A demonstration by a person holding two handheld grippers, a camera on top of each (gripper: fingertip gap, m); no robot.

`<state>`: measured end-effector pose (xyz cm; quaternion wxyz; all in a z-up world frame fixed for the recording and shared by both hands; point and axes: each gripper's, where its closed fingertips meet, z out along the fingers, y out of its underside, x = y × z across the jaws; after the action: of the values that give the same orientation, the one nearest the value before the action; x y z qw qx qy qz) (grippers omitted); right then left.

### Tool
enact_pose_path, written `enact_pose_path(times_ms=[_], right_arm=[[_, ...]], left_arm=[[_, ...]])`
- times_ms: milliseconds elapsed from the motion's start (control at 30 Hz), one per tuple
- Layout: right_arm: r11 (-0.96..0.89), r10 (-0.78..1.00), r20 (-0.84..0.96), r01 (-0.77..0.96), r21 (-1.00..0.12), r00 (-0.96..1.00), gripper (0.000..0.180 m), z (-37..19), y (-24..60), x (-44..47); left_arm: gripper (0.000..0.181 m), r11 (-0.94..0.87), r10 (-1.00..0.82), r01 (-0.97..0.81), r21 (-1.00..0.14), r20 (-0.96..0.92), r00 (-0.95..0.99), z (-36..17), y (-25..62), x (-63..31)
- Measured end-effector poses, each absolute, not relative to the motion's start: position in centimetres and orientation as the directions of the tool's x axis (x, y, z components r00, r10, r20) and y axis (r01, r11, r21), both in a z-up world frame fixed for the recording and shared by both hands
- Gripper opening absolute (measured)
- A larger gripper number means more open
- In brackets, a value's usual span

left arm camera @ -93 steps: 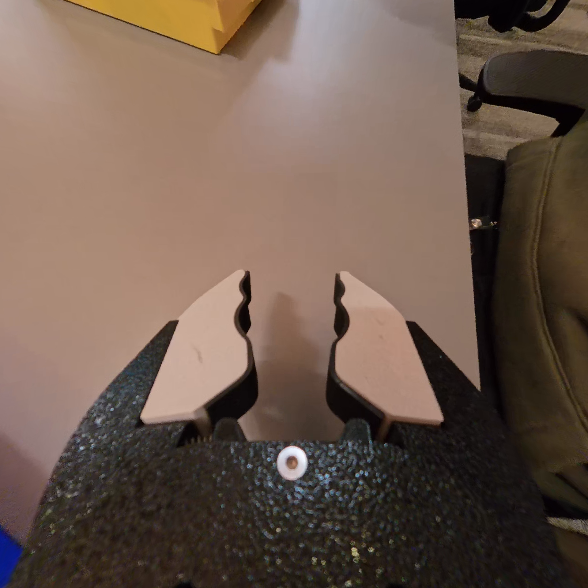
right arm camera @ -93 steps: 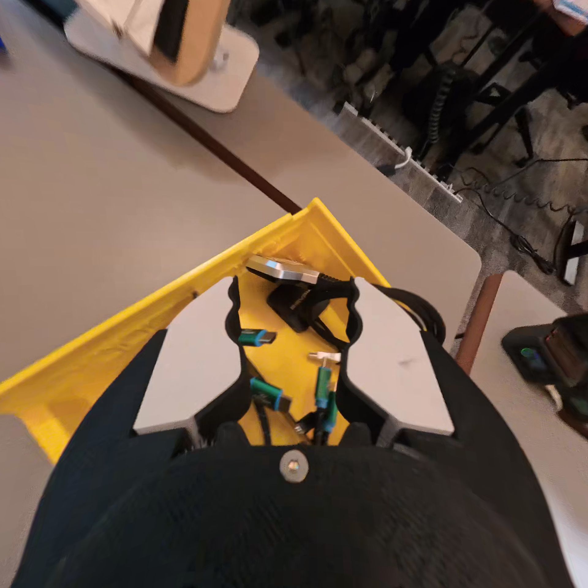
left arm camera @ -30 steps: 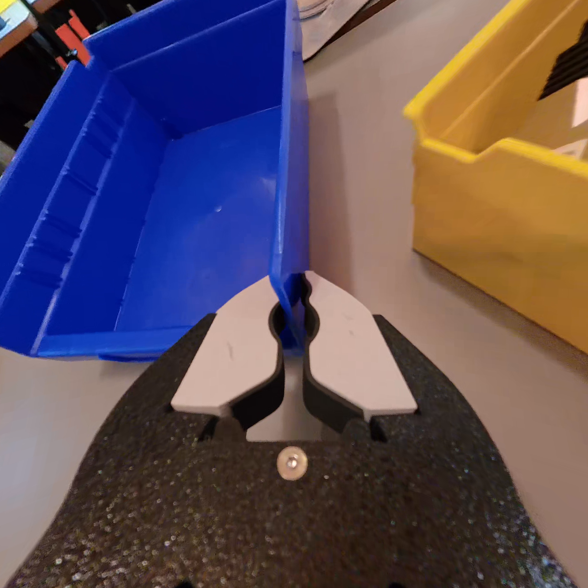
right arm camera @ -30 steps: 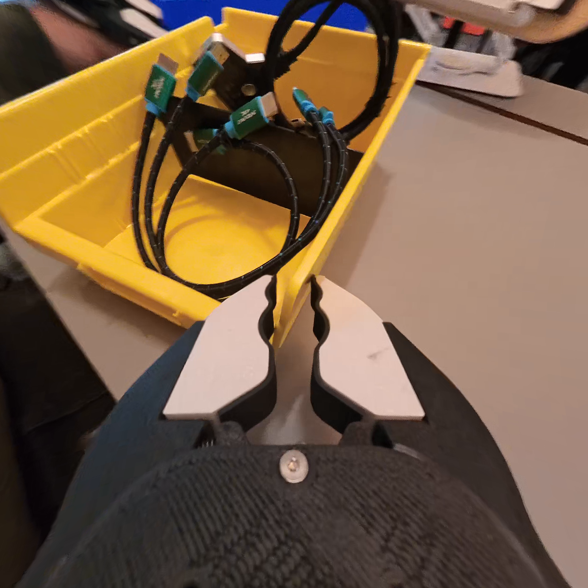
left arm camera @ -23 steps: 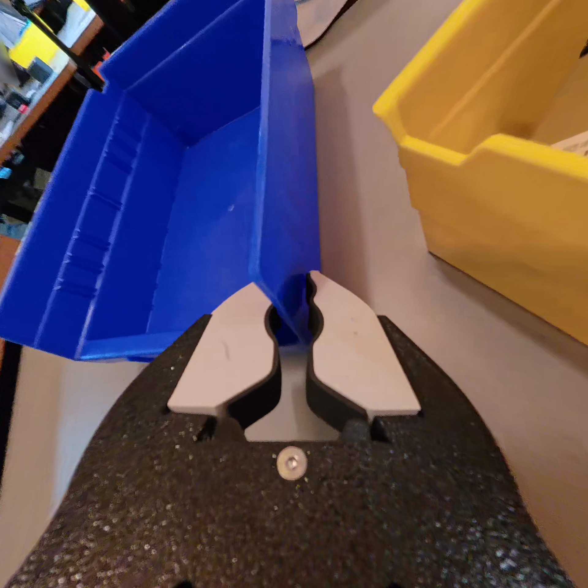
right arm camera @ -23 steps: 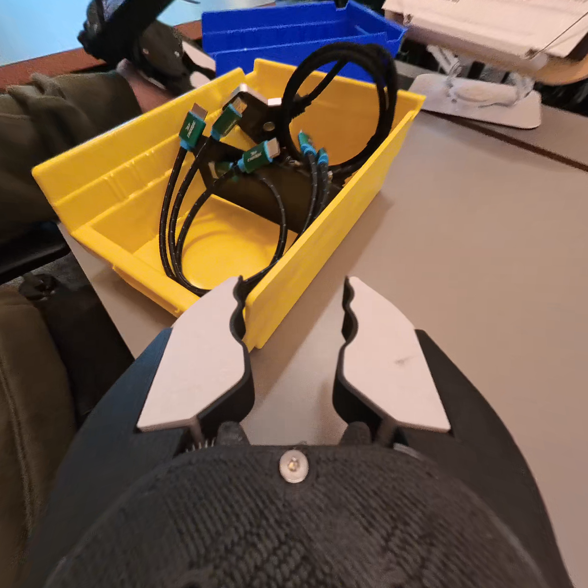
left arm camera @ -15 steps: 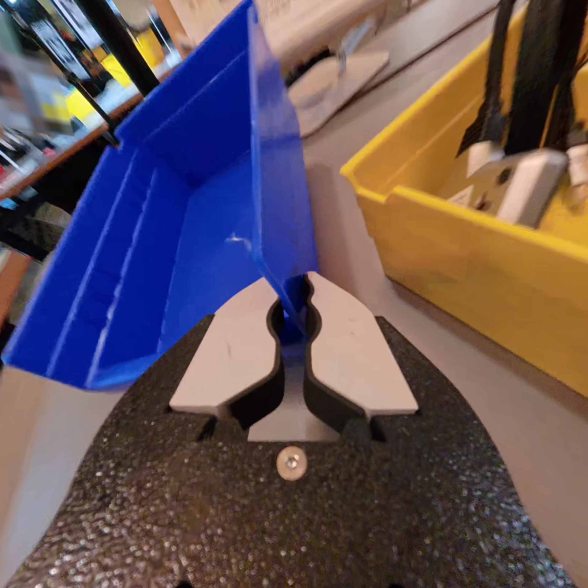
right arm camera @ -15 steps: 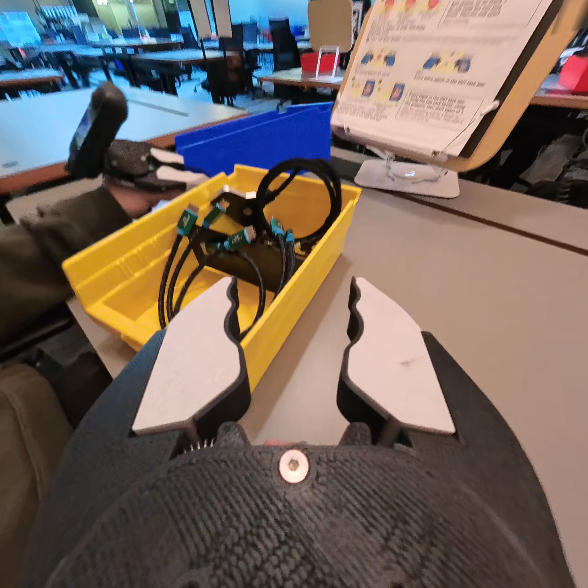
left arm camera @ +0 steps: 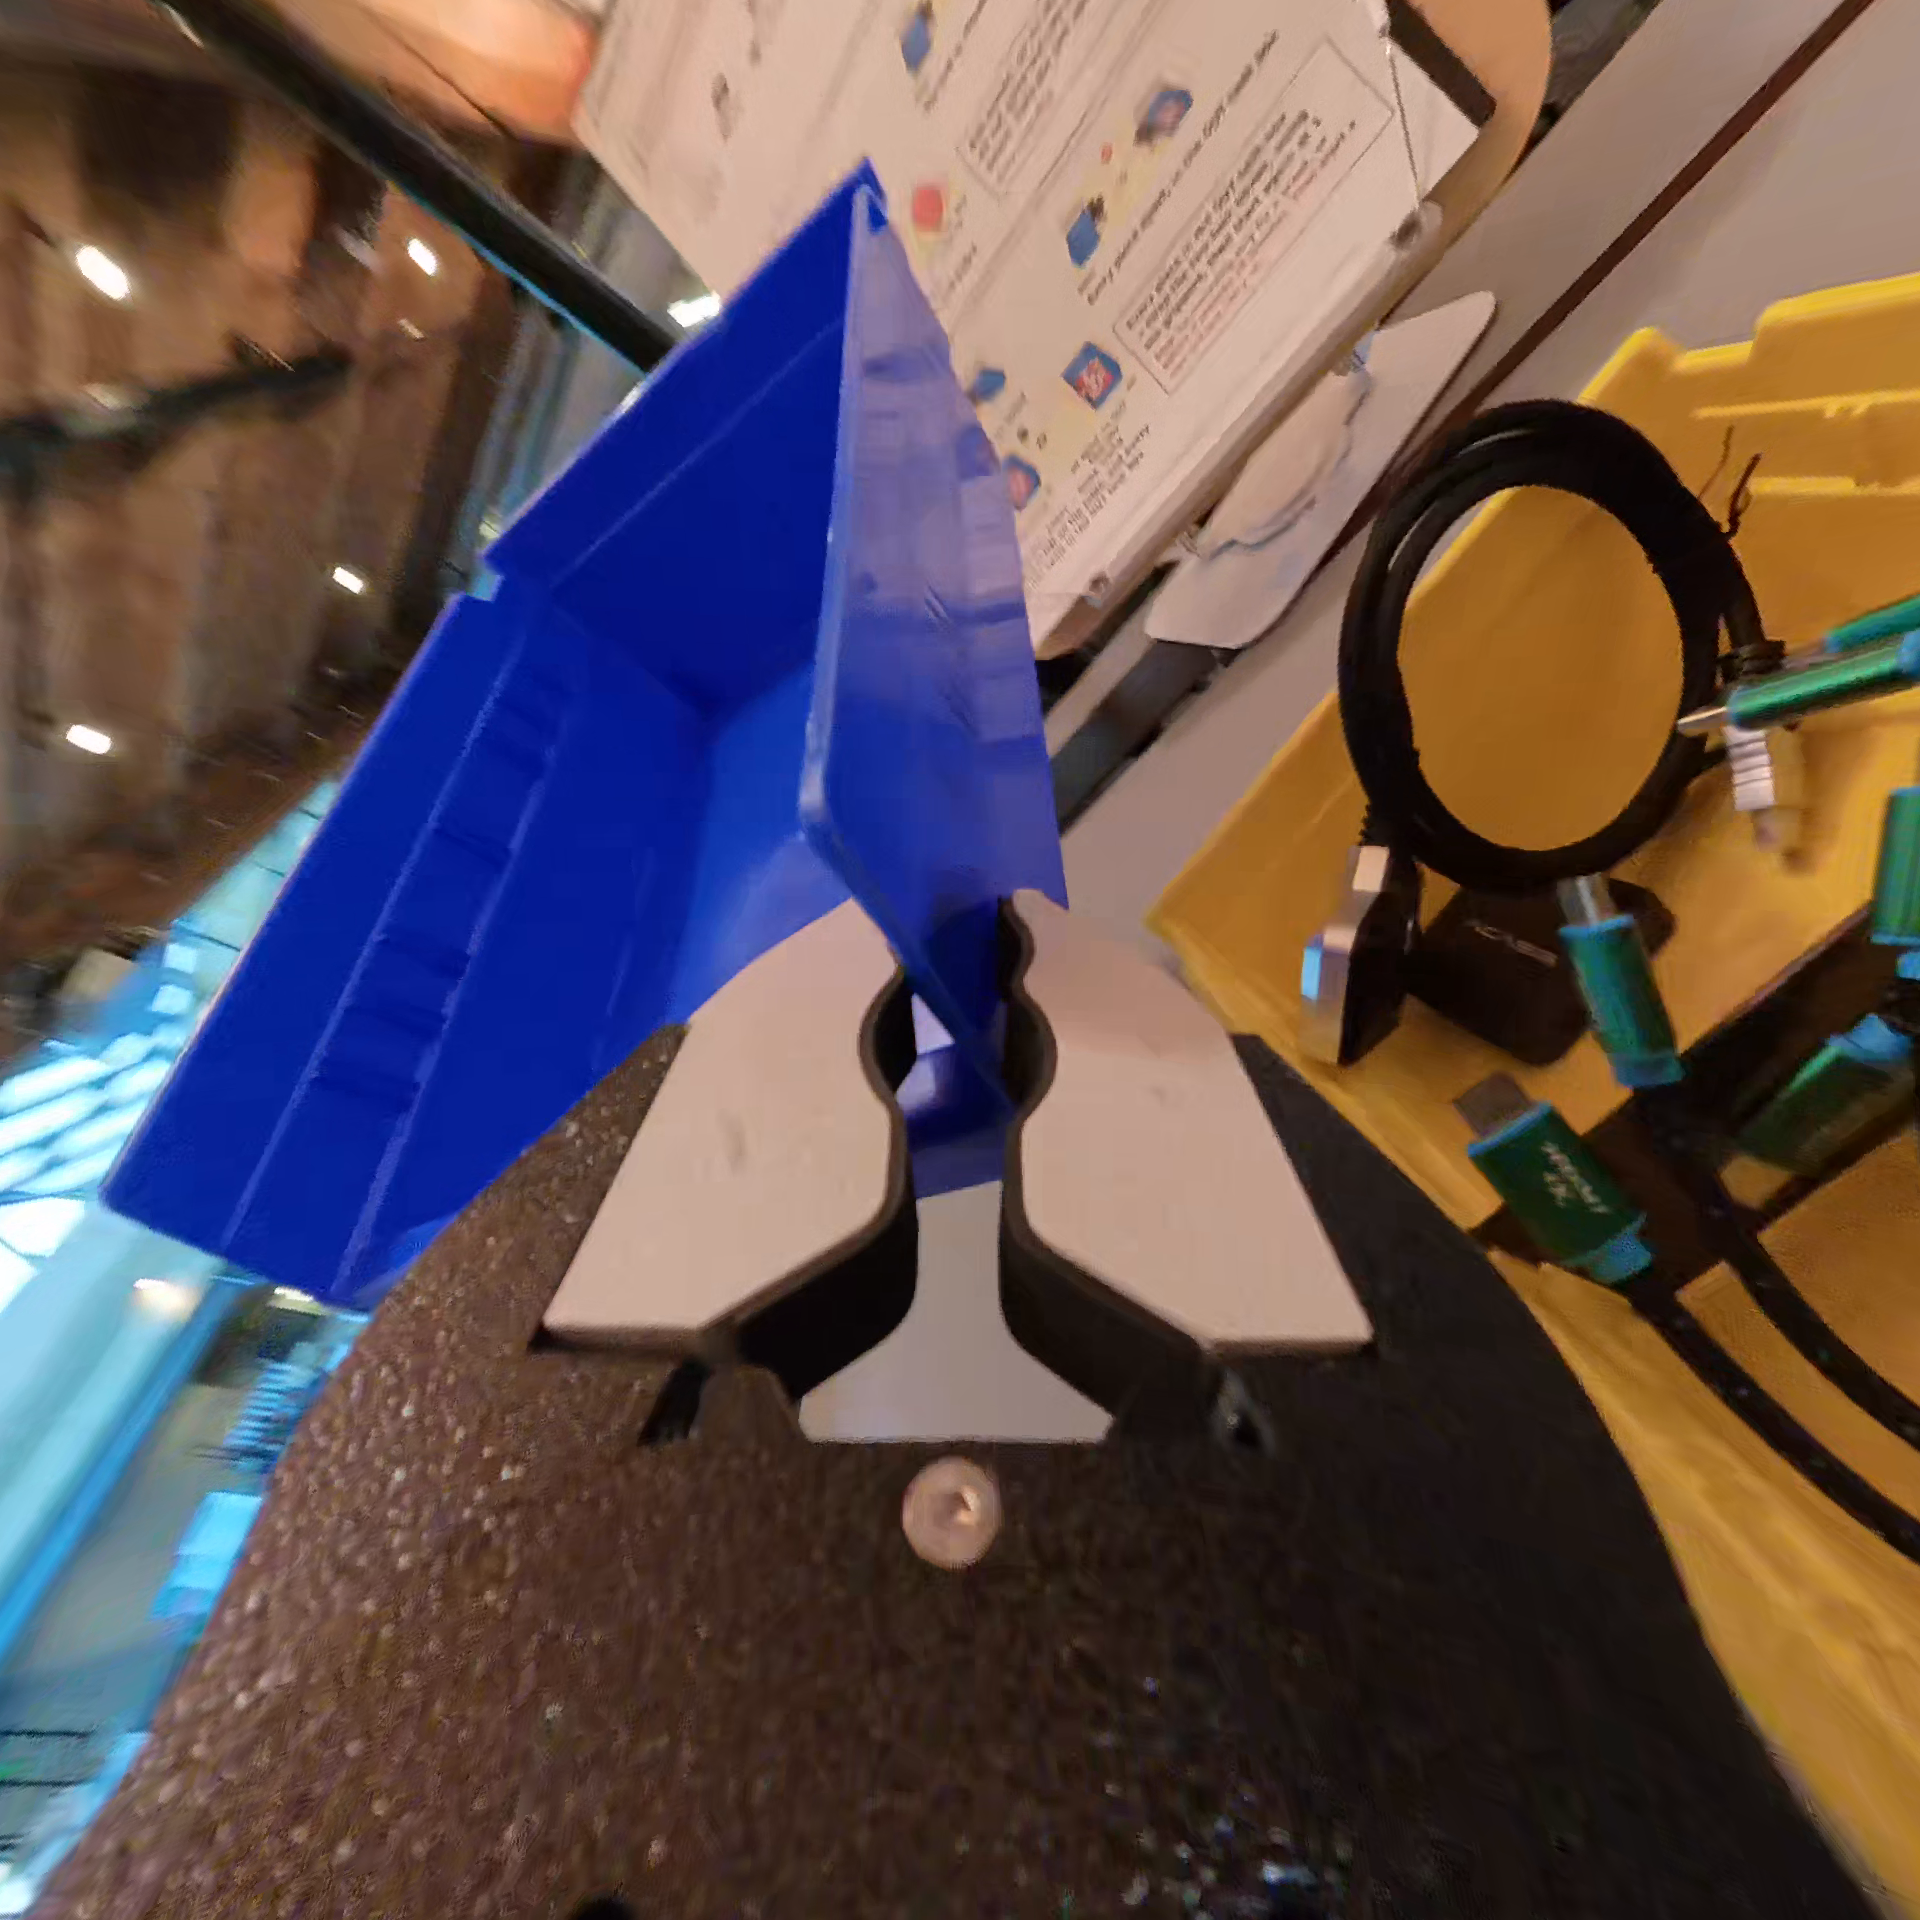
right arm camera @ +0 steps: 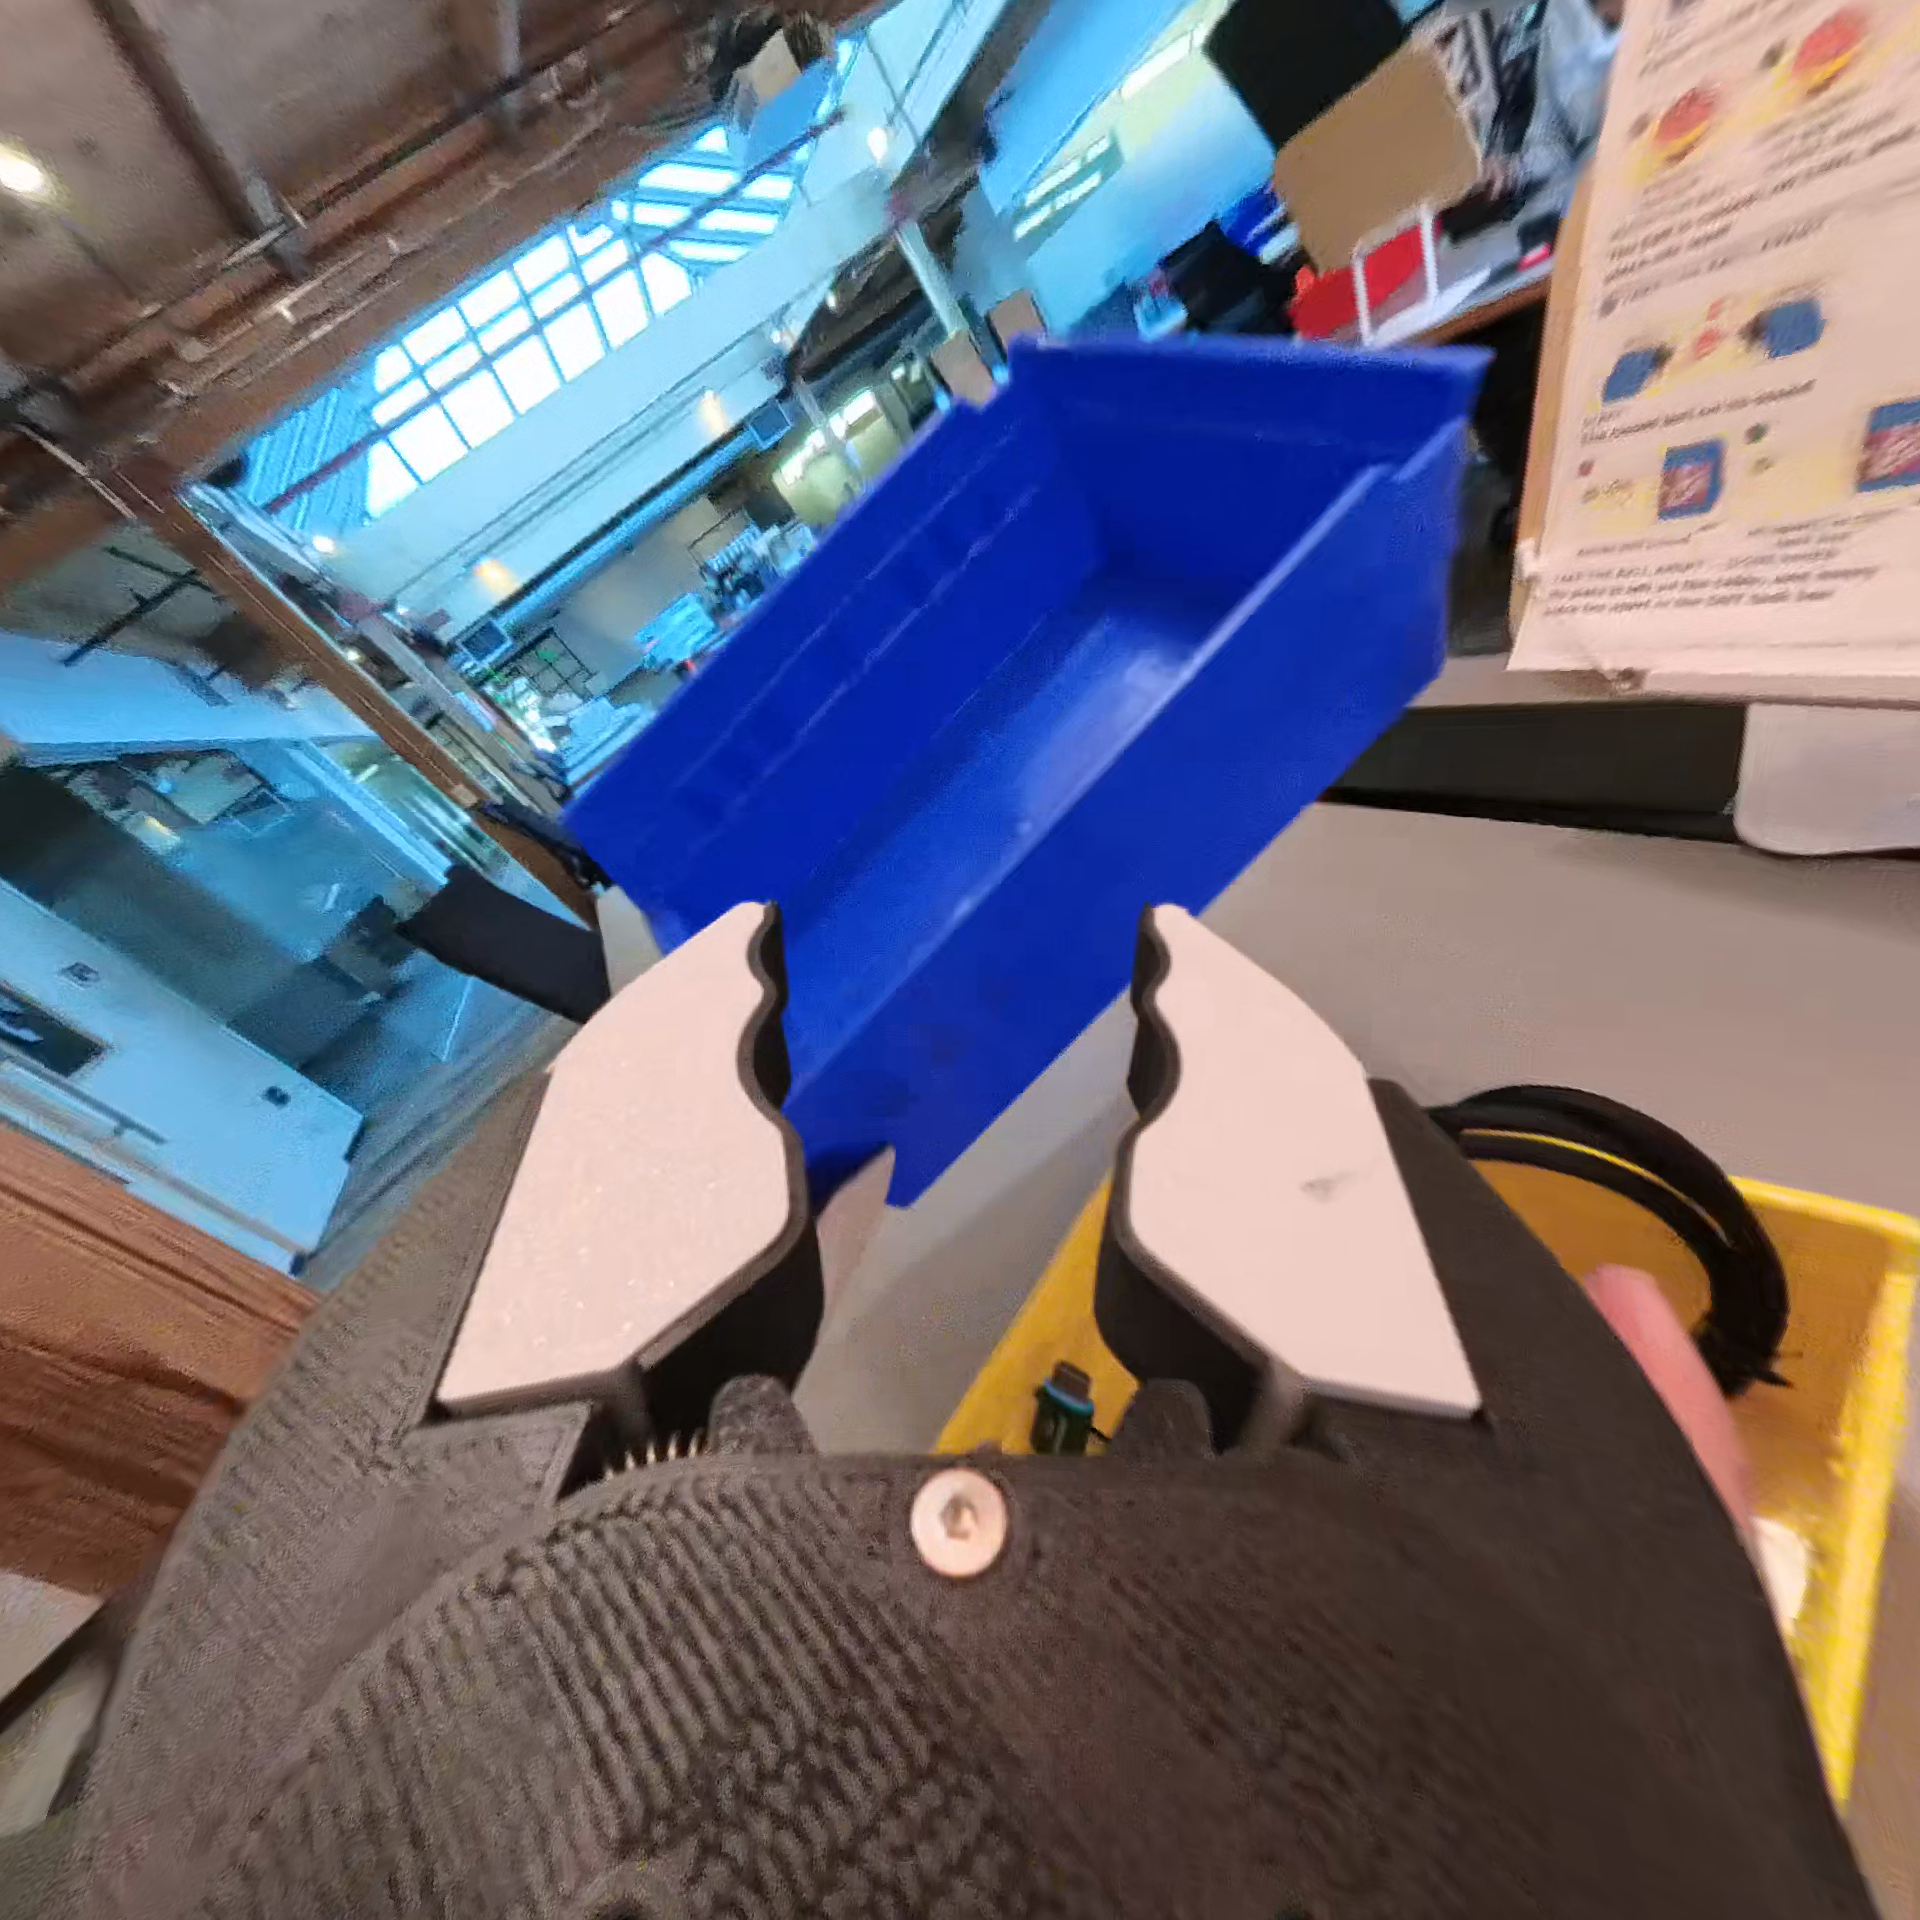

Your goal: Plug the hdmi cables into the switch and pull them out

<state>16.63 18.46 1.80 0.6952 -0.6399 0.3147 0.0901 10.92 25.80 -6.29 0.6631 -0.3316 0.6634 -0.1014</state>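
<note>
My left gripper is shut on the corner of a wall of an empty blue bin and holds it tilted above the table. Right of it stands a yellow bin holding HDMI cables with green plugs, a coil of black cable and a silver-edged black switch. My right gripper is open and empty above the yellow bin's near end. It faces the raised blue bin. The black coil shows beside its right finger.
A document stand with a printed sheet stands behind the bins, at the right edge of the right wrist view. The grey table runs under both bins. A fingertip of the person's hand rests on the right gripper's body.
My left gripper closed on the blue bin's wall, then lifted and tilted it. My right gripper let go of the yellow bin's wall, opened and swung up toward the blue bin.
</note>
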Motion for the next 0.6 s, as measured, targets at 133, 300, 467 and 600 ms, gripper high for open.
enact_pose_path(times_ms=[133,300,467,600], right_arm=[[0.129,-0.364,-0.556,-0.55,-0.825,0.748,0.057,0.3,19.7,19.0],[0.195,-0.234,-0.703,-0.676,-0.711,0.672,0.038,-0.7,18.6,19.8],[0.141,-0.353,-0.682,-0.684,-0.716,0.641,0.07,-3.7,18.1,19.8],[0.133,-0.422,-0.691,-0.713,-0.688,0.587,0.04,-5.3,16.9,20.9]], left_arm=[[0.013,0.854,-0.423,-0.256,-0.452,-0.891,0.162,-5.7,22.4,10.7],[0.013,0.905,-0.319,-0.227,-0.36,-0.927,0.199,-5.9,20.2,11.1],[0.017,0.965,-0.153,-0.183,-0.191,-0.967,0.202,-7.2,16.9,11.8],[0.02,0.98,-0.102,-0.146,-0.135,-0.972,0.211,-7.4,14.6,11.8]])
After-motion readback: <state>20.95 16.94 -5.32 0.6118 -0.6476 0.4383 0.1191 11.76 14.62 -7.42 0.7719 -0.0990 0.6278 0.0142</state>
